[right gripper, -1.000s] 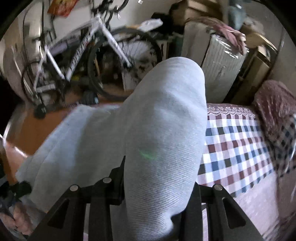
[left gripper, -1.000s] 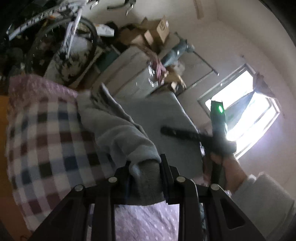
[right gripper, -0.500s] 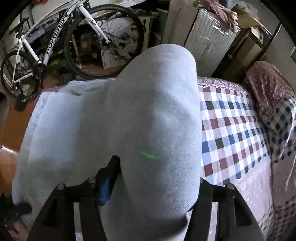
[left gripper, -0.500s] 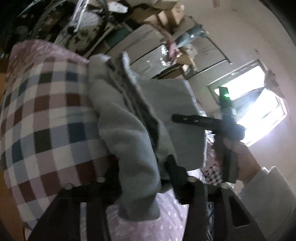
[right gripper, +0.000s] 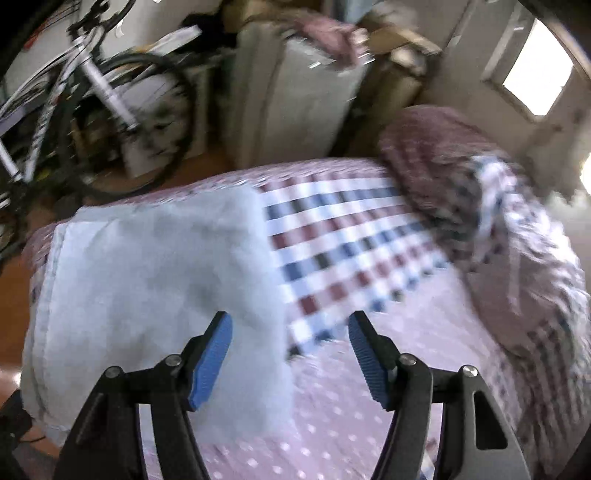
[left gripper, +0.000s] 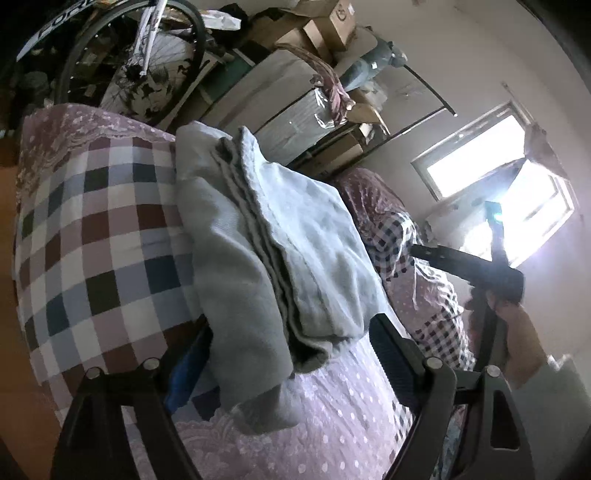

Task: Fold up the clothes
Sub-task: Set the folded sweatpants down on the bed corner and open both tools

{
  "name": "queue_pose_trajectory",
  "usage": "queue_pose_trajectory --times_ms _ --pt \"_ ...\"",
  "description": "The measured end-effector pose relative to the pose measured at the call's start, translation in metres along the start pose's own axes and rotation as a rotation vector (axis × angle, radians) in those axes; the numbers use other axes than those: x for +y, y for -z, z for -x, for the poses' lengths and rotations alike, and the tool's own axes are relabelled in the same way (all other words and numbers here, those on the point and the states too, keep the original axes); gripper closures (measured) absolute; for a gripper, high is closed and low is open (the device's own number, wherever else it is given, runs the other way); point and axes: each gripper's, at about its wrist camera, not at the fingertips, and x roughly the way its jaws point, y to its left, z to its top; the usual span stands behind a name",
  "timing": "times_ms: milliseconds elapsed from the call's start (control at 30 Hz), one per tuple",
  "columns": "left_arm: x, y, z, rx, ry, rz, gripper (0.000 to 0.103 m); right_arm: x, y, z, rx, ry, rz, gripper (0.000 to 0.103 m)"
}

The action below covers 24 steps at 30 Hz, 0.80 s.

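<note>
Left tongs (left gripper: pixel 291 354) were spread wide, the folded pale-blue garment (left gripper: pixel 258 236) lying between the two fingers with visible gaps on both sides, so nothing was clamped. The garment sat in a layered stack on the bed (left gripper: pixel 92 229), over the checked blanket and near the bed's foot end; several fold edges showed along its ridge and one corner drooped toward the dotted pink sheet (left gripper: pixel 332 424). Right tongs (right gripper: pixel 290 350) were also wide apart and empty, blue pads (right gripper: pixel 212 354) exposed. In the right wrist view the garment (right gripper: pixel 147 280) lay flat on the bed (right gripper: pixel 351 236), its near-right edge reaching between the fingers, the left pad overlapping it in view; contact couldn't be judged, and that frame was motion-blurred. From the left wrist view the right tongs (left gripper: pixel 443 256) were visible side-on past the garment, held by a hand (left gripper: pixel 517 332) in a light sleeve, in front of a bright window (left gripper: pixel 498 177). A bicycle (left gripper: pixel 140 66), stacked cardboard boxes (left gripper: pixel 325 26) and a wrapped mattress-like panel (right gripper: pixel 306 103) stood beyond the foot of the bed.
</note>
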Motion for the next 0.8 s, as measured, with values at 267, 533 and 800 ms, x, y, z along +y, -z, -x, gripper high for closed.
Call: queue_pose_trajectory --times_ms 267,533,800 --pt "-0.013 -0.005 0.055 -0.118 0.02 -0.049 0.014 0.015 0.069 0.088 -0.109 0.095 -0.089 0.009" --pt "-0.06 0.016 0.082 -0.182 0.051 -0.241 0.014 0.025 0.14 0.177 -0.213 0.176 -0.185 0.006" --pt "-0.133 0.059 0.077 -0.146 0.174 -0.406 0.013 0.002 0.226 0.264 -0.294 0.251 -0.328 0.004"
